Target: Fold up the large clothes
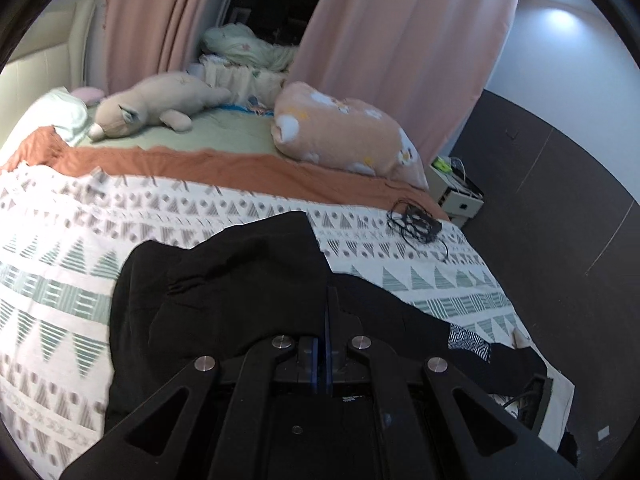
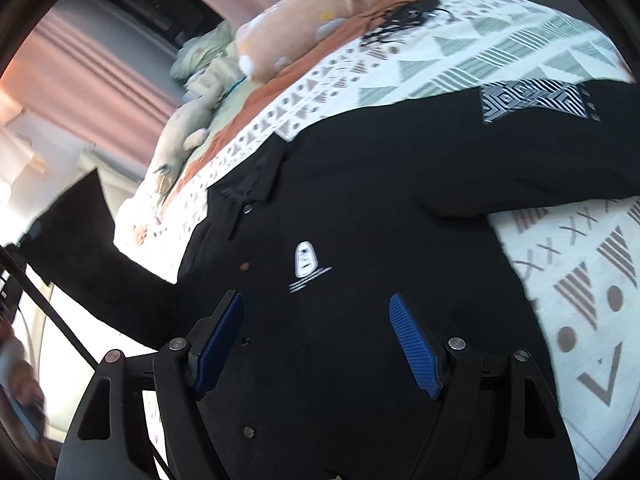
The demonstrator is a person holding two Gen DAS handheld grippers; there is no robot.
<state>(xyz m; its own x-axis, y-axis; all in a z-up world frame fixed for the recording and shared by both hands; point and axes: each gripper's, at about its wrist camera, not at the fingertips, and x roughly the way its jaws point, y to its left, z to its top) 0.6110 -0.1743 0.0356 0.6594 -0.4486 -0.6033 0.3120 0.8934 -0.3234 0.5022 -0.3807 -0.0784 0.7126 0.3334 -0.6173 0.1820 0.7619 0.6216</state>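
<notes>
A large black button-up shirt [image 2: 360, 208] lies spread on the patterned bed cover [image 2: 580, 288], collar toward the pillows, with a small white chest logo [image 2: 305, 258] and a black-and-white patch on one sleeve [image 2: 534, 98]. My right gripper [image 2: 316, 320] is open, hovering over the shirt's chest just below the logo. In the left wrist view the shirt [image 1: 224, 280] is bunched. My left gripper [image 1: 326, 304] is shut on a fold of the shirt and holds it a little above the bed.
A plush toy [image 1: 152, 108] and an orange pillow [image 1: 344, 132] lie at the head of the bed. A tangle of black cable [image 1: 416, 224] sits on the cover near the right edge. A white nightstand [image 1: 456, 192] stands beside the bed. Pink curtains [image 1: 400, 40] hang behind.
</notes>
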